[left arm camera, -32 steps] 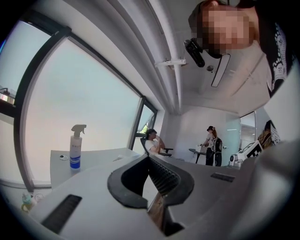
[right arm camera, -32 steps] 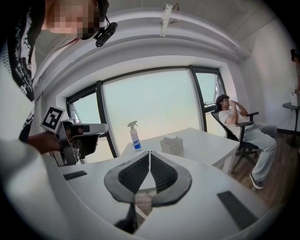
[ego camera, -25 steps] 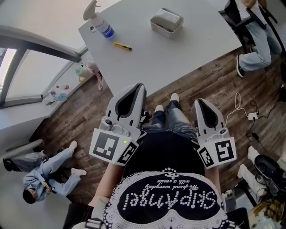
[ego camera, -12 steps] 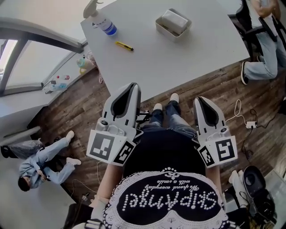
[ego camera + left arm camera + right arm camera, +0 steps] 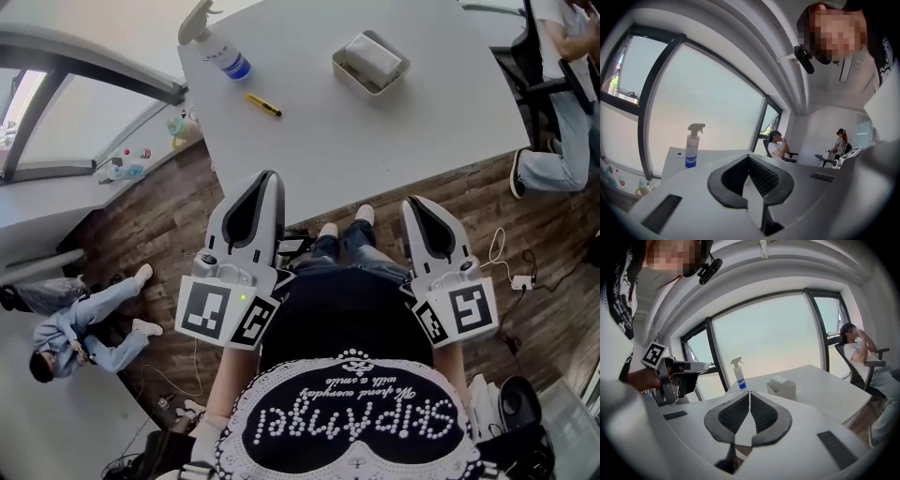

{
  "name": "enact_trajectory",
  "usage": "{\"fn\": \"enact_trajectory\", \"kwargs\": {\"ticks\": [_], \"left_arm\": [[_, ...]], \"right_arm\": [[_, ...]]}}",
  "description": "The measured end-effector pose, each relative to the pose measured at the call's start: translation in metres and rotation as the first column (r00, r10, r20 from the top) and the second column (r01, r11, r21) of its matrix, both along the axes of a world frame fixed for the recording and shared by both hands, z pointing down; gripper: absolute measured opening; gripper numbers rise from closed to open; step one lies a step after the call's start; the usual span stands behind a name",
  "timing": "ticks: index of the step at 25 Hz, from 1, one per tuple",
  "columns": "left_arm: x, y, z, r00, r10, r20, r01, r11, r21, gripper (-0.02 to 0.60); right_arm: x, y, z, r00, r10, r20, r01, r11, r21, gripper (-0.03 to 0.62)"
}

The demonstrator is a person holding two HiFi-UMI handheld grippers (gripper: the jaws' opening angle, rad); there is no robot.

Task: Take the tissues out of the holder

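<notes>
- Floor of wood planks (image 5: 159,225) fills the lower half of the head view. One person (image 5: 80,323) sits on it at lower left.
- White table (image 5: 394,131) takes the upper middle. Its near edge lies just beyond both gripper tips.
- Second person (image 5: 562,122) sits in a chair at the table's right end, partly cut off by the frame.
- Left gripper (image 5: 266,178) is held over the floor and points at the table's near edge. Its own view shows the jaws pressed together at the tips (image 5: 749,157), with nothing between them.
- Right gripper (image 5: 412,202) is beside it, apart from it, and points the same way. Its jaws are likewise pressed together (image 5: 749,393) and pinch nothing.
- Holder (image 5: 361,82), a white rectangular box, stands on the far right part of the table, well apart from both grippers.
- Tissues (image 5: 373,58) lie inside the holder, with the top of the stack showing above the rim. The right gripper view shows the holder (image 5: 780,389) just right of the jaw line.
- Spray bottle (image 5: 220,52) with a blue band stands upright at the table's far left corner, well apart from the holder.
- Yellow pen-like item (image 5: 263,104) lies flat on the table near the bottle. What kind of item it is cannot be made out.
</notes>
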State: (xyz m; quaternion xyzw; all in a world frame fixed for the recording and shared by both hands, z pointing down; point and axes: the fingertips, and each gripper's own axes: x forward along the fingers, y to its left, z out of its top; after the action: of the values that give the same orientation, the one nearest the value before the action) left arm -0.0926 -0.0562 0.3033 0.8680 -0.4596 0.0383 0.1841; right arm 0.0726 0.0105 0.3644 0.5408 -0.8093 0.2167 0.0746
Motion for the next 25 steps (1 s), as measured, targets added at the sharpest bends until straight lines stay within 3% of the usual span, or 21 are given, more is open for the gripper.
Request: {"fn": "enact_trajectory", "kwargs": {"ticks": [13,25], "left_arm": [[0.026,-0.018,-0.003,0.999,-0.046,0.005,0.046,0.999,0.008,0.002],[0.078,-0.009,-0.007,1.000,-0.017,-0.013,0.018,0.999,0.042,0.002]], "right_arm": [[0.038,-0.018,0.001,1.000,-0.005,-0.003,0.005,1.000,0.014,0.020],[0.081,-0.013,0.004,1.000,-0.005,-0.012,0.005,0.999,0.031,0.019]]}}
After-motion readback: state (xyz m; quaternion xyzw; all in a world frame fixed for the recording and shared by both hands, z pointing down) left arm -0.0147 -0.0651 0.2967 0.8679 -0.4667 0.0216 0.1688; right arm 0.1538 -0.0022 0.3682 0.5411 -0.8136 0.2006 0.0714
